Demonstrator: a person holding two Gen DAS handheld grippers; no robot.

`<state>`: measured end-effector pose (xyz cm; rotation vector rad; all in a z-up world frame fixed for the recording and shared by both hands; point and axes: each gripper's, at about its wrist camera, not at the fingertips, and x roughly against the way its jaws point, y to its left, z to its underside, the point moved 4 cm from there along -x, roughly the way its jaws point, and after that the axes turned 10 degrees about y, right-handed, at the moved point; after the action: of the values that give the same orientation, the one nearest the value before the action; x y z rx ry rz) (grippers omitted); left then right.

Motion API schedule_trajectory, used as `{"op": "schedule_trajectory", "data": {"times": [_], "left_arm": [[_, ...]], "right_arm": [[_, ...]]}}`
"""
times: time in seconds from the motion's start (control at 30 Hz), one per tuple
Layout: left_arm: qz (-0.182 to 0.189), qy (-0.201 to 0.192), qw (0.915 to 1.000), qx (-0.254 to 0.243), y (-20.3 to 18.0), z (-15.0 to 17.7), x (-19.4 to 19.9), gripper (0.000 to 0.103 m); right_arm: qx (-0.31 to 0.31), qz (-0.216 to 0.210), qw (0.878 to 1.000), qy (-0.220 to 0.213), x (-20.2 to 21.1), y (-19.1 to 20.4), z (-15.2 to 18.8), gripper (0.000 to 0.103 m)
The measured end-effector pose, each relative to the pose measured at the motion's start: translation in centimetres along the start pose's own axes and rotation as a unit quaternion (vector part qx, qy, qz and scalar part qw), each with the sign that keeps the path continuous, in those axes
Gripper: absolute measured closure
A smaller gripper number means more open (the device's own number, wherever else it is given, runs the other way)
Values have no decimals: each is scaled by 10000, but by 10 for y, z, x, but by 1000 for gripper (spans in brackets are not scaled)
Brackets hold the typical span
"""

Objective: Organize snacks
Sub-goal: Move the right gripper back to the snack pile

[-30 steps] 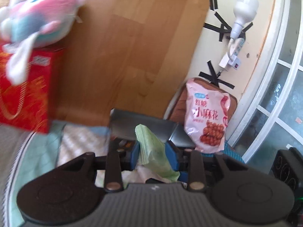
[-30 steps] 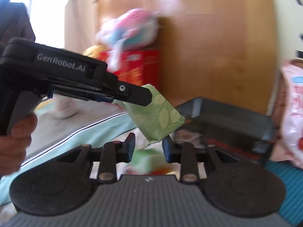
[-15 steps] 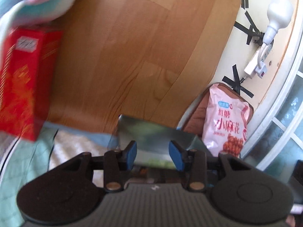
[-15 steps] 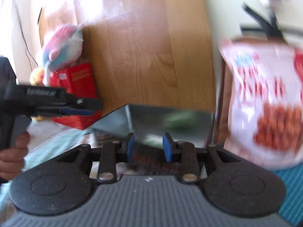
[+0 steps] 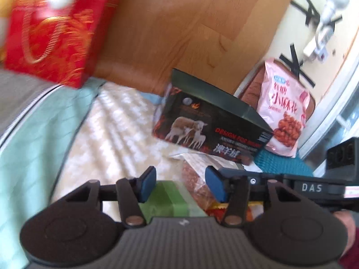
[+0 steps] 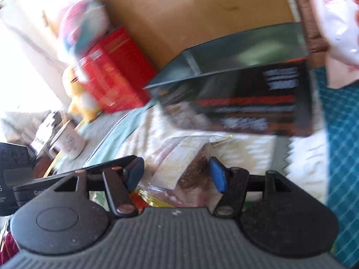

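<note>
Black box (image 5: 213, 130) awaits snacks; my 2 tongs, left gripper (image 5: 181, 185) and right gripper (image 6: 177, 174), are opening, empty; next, grab the clear packet (image 6: 186, 157).

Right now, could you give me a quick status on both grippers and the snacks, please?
Left gripper, right gripper opening, empty. Clear snack pack on bed before black box. Nothing in the way.
</note>
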<state>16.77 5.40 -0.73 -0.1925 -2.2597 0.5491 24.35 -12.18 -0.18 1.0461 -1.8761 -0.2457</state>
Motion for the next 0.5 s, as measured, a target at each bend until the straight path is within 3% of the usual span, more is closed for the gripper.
{"op": "schedule_trajectory", "data": {"times": [0.07, 0.17, 0.3, 0.33, 0.4, 0.5], "left_arm": [[49, -96, 9999, 62, 5, 10, 17, 54], [121, -142, 9998, 121, 9, 15, 32, 53], [158, -296, 9993, 176, 8, 18, 48, 53], [198, -290, 9991, 224, 11, 20, 52, 53], [132, -287, 9990, 321, 17, 23, 57, 53], [97, -296, 9985, 452, 25, 29, 64, 52]], "right_arm": [[233, -121, 9997, -10, -1, 17, 8, 38], [887, 31, 9958, -227, 3, 49, 17, 41], [1605, 46, 9860, -440, 19, 89, 37, 62], [1750, 127, 9837, -407, 21, 94, 43, 63], [1806, -148, 9833, -192, 22, 102, 56, 57], [1964, -489, 9789, 277, 11, 117, 82, 57]]}}
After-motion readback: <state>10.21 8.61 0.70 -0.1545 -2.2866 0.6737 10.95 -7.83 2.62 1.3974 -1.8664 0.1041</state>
